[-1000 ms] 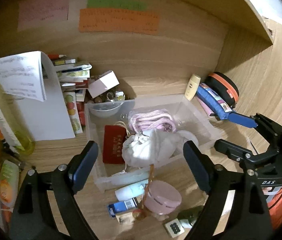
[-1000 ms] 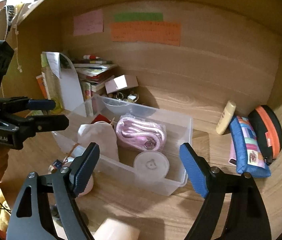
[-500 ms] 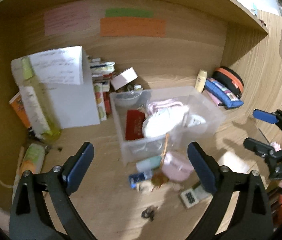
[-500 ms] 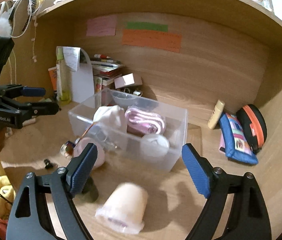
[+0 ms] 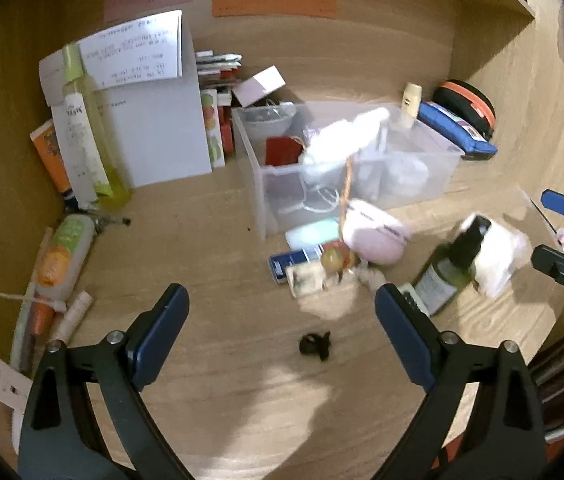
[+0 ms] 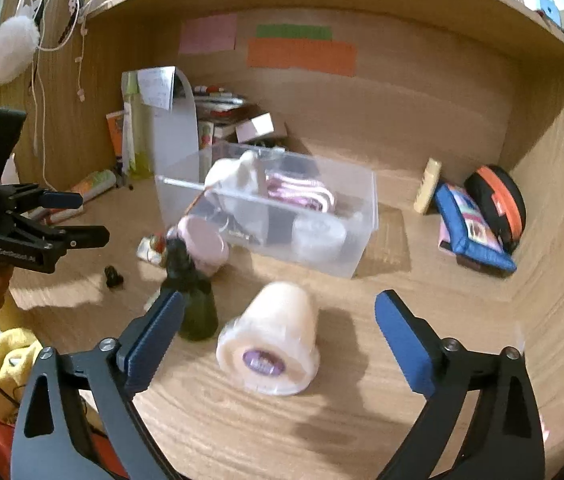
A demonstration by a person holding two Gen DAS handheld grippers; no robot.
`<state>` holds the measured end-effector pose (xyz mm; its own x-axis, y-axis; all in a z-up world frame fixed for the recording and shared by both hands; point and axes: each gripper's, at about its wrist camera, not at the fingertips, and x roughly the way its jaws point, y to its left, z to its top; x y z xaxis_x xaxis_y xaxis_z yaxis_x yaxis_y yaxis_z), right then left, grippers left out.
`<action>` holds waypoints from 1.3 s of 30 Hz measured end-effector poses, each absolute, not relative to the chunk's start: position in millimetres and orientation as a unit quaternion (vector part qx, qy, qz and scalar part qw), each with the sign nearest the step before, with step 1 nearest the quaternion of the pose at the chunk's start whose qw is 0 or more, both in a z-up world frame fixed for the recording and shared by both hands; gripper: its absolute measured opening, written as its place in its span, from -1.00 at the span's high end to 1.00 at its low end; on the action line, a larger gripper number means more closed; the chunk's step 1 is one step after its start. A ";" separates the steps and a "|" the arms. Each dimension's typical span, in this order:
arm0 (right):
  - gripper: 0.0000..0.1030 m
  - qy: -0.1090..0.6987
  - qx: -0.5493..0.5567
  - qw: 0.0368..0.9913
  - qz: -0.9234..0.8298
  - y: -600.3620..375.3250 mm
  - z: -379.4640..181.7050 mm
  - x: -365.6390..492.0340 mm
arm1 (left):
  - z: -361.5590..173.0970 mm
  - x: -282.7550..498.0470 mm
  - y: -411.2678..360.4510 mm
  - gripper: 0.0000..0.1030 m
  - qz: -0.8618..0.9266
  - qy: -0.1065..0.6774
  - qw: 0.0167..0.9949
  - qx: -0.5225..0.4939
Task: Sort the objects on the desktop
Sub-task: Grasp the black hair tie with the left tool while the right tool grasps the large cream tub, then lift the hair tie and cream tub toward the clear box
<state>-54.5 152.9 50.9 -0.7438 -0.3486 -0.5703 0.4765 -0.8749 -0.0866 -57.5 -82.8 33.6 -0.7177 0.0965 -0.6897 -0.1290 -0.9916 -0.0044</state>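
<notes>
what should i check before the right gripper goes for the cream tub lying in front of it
1. Right gripper empty, jaws opening: ok.
2. Cream tub lies on its side, label end toward the camera, between the fingers' line: ok.
3. Dark bottle stands close beside the tub's left, near the left finger: not ok.
4. Left gripper empty and off to the side: ok.
5. Room in the clear bin for the tub: cannot tell.
</notes>
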 end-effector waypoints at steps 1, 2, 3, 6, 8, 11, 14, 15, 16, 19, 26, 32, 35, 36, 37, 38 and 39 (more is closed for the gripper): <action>-0.86 0.113 0.284 0.222 -0.926 153.3 47.9 -53.7 | 31.0 -54.6 -82.6 -0.84 0.926 0.021 0.063 -0.371; -0.86 0.111 0.289 0.220 -0.925 153.5 44.5 -53.4 | 29.0 -52.7 -82.5 -0.80 0.926 0.020 0.065 -0.371; -0.86 0.109 0.294 0.219 -0.924 153.6 40.6 -53.4 | 26.4 -50.5 -82.5 -0.76 0.925 0.018 0.068 -0.372; -0.86 0.103 0.311 0.217 -0.919 153.8 29.1 -55.0 | 15.2 -46.4 -81.8 -0.51 0.919 0.015 0.082 -0.384; -0.86 0.101 0.323 0.215 -0.916 153.7 21.4 -57.4 | 6.8 -45.4 -79.5 -0.45 0.915 0.016 0.089 -0.394; -0.86 0.099 0.343 0.206 -0.911 149.9 8.2 -63.9 | -4.2 -47.4 -77.1 -0.19 0.908 0.017 0.090 -0.408; -0.86 0.100 0.353 0.194 -0.910 145.9 -1.1 -68.3 | -11.4 -50.5 -78.1 -0.04 0.904 0.007 0.091 -0.418; -0.86 0.103 0.354 0.188 -0.910 144.1 -3.8 -69.4 | -12.6 -51.4 -78.2 -0.03 0.903 0.007 0.090 -0.419; -0.86 0.106 0.353 0.184 -0.911 142.6 -5.4 -69.6 | -13.4 -52.3 -78.3 -0.02 0.904 0.006 0.089 -0.419; -0.84 0.108 0.350 0.170 -0.915 140.1 -7.8 -72.2 | -13.8 -54.6 -78.0 0.09 0.906 0.002 0.091 -0.414; -0.38 0.070 0.369 0.174 -0.911 146.5 -13.1 -83.9 | -14.9 -59.6 -72.8 0.43 0.910 0.012 0.085 -0.406; -0.30 0.060 0.362 0.181 -0.912 148.2 -14.6 -84.2 | -16.0 -61.8 -74.3 0.61 0.913 0.008 0.079 -0.400; -0.30 0.053 0.357 0.188 -0.913 151.8 -11.4 -83.4 | -15.8 -61.7 -74.2 0.61 0.913 0.004 0.079 -0.399; -0.30 0.050 0.354 0.189 -0.915 153.4 -9.0 -83.1 | -15.2 -61.5 -73.5 0.61 0.914 0.003 0.079 -0.398; -0.30 0.048 0.350 0.190 -0.916 154.7 -6.9 -82.8 | -14.0 -61.1 -72.8 0.61 0.915 0.005 0.077 -0.395; -0.30 0.047 0.346 0.192 -0.917 155.8 -4.0 -82.3 | -12.3 -60.5 -72.0 0.61 0.917 0.007 0.074 -0.392; -0.29 0.047 0.341 0.193 -0.919 156.3 -0.9 -81.7 | -10.6 -60.0 -71.1 0.61 0.918 0.008 0.072 -0.389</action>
<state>-81.7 156.3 -0.9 -0.6924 -0.3224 -0.6454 0.3868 -0.9211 0.0451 -60.0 -71.1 -10.6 -0.6866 0.1266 -0.7160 -0.1386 -0.9895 -0.0421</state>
